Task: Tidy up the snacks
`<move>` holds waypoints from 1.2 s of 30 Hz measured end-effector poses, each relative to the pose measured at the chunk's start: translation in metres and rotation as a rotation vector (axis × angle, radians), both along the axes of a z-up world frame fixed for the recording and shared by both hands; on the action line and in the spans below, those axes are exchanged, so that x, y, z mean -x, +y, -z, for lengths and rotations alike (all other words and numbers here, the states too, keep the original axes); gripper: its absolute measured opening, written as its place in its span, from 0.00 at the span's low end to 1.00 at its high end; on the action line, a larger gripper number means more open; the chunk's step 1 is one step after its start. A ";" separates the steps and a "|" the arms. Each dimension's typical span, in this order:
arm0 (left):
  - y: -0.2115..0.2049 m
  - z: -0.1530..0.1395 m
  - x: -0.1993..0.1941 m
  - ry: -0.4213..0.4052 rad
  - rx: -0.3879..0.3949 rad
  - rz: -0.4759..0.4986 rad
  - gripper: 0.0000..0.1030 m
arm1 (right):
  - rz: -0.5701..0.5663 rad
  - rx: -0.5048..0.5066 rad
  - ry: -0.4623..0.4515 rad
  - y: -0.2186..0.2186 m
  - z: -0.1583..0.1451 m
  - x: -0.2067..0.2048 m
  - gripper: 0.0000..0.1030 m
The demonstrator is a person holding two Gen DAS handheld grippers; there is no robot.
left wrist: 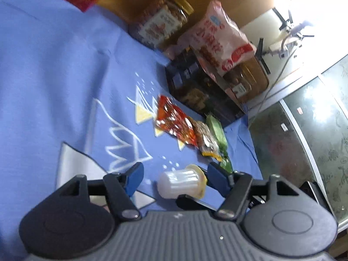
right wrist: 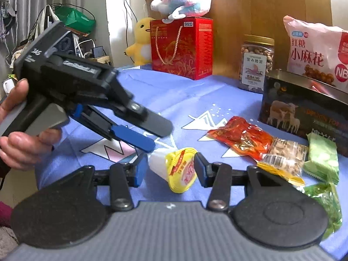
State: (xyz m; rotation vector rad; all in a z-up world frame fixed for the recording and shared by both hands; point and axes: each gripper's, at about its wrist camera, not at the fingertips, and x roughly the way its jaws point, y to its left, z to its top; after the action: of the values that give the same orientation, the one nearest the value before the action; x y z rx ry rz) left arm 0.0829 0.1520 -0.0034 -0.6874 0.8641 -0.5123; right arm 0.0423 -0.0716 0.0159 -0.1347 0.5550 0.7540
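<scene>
A white jelly cup with a yellow lid lies on its side on the blue cloth. My left gripper is open with the cup between its blue fingers; it shows from the side in the right wrist view. My right gripper is open around the cup's lid end, not clearly touching. A red packet, a clear-and-yellow packet and green packets lie in a row. A dark tin stands behind them.
A pink snack bag rests in the tin. A nut jar, a red gift box and plush toys stand at the back. The table edge and floor lie to the right.
</scene>
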 end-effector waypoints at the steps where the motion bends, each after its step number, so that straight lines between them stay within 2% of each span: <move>1: 0.003 -0.001 0.002 -0.006 -0.002 -0.006 0.65 | 0.001 0.004 -0.002 0.001 0.000 0.001 0.49; 7: -0.004 0.002 0.004 -0.013 0.007 0.051 0.65 | 0.027 0.009 0.042 -0.002 0.005 -0.005 0.49; 10: -0.015 0.006 0.000 -0.005 0.013 0.095 0.61 | 0.020 0.020 0.048 0.001 0.007 -0.002 0.49; 14: -0.025 0.013 -0.006 0.022 -0.006 0.110 0.47 | 0.032 0.055 0.047 0.003 0.014 -0.004 0.52; 15: -0.026 0.014 -0.006 0.025 -0.003 0.111 0.47 | 0.037 0.052 0.044 0.001 0.014 -0.005 0.52; 17: -0.028 0.012 -0.006 0.021 -0.002 0.111 0.46 | 0.047 0.045 0.049 -0.003 0.012 -0.007 0.46; 19: -0.029 0.006 -0.007 0.003 -0.002 0.116 0.46 | 0.071 0.033 0.055 -0.009 0.010 -0.010 0.33; 23: -0.042 -0.014 -0.021 -0.055 0.037 0.180 0.41 | 0.076 -0.033 0.072 -0.021 0.005 -0.018 0.23; 24: -0.046 -0.018 -0.025 -0.065 0.020 0.187 0.41 | 0.074 -0.042 0.054 -0.022 0.002 -0.017 0.22; 27: -0.057 -0.028 -0.037 -0.092 -0.042 0.192 0.41 | 0.097 0.027 -0.028 -0.020 -0.003 -0.013 0.24; 29: -0.051 -0.030 -0.041 -0.107 -0.033 0.179 0.41 | 0.105 0.050 -0.024 -0.027 -0.001 -0.014 0.24; 32: -0.031 -0.028 -0.045 -0.107 -0.033 0.106 0.44 | 0.134 0.024 0.007 -0.044 0.001 -0.022 0.24; 33: -0.024 -0.025 -0.048 -0.092 -0.035 0.078 0.45 | 0.139 0.009 0.021 -0.048 0.002 -0.027 0.27; 34: -0.019 -0.022 -0.052 -0.074 -0.036 0.055 0.45 | 0.143 -0.005 0.031 -0.050 0.002 -0.031 0.35; 36: -0.015 -0.019 -0.056 -0.058 -0.034 0.039 0.52 | 0.138 -0.026 0.047 -0.050 0.002 -0.040 0.44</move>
State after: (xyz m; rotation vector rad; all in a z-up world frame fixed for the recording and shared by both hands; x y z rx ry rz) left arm 0.1388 0.1374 0.0153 -0.6227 0.8309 -0.5483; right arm 0.0824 -0.1215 0.0143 -0.0543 0.5929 0.6311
